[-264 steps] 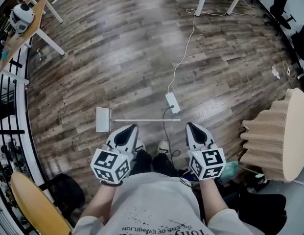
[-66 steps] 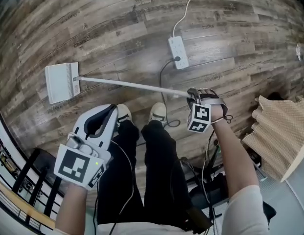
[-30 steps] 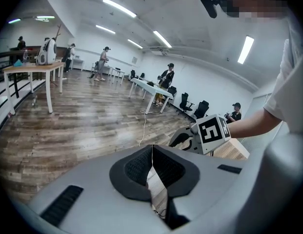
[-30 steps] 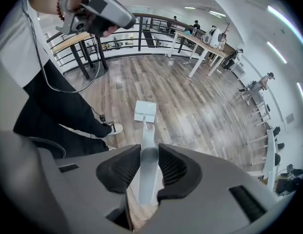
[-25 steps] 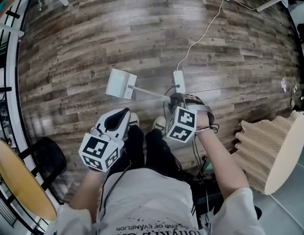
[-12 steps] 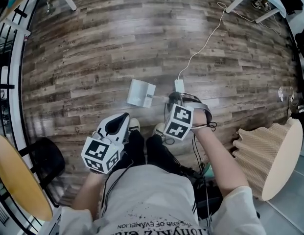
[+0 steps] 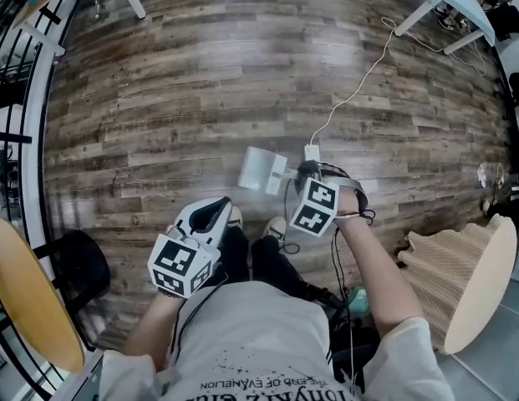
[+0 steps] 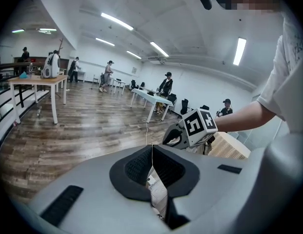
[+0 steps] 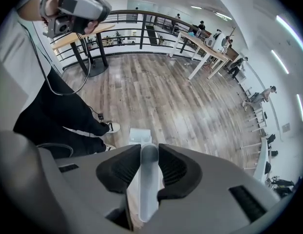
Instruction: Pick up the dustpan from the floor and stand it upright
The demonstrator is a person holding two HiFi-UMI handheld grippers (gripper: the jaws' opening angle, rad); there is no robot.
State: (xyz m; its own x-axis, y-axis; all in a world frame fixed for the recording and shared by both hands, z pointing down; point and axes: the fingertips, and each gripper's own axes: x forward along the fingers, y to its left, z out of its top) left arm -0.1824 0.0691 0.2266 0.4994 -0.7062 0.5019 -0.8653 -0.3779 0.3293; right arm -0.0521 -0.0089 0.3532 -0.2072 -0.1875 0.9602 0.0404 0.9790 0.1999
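The dustpan [image 7: 261, 170] has swung in from far out on the left. Its pan now sits low just ahead of the shoes [image 7: 278, 225], beside the power strip [image 7: 312, 152], and its pole stands steep in the right gripper [image 7: 304, 172], jaws clamped round it at half width — nearly upright, I'd say. The left gripper [image 7: 216, 213] is closed on nothing; all around is bare plank floor [image 7: 200, 82], with a railing [image 7: 17, 82] along its left edge.

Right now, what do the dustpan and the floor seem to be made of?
The dustpan: probably plastic, pale, smooth, matte; its tube handle could be plastic or painted metal. The floor: wood or wood-look laminate in brown planks, slightly glossy; grain, seams and light glare show.
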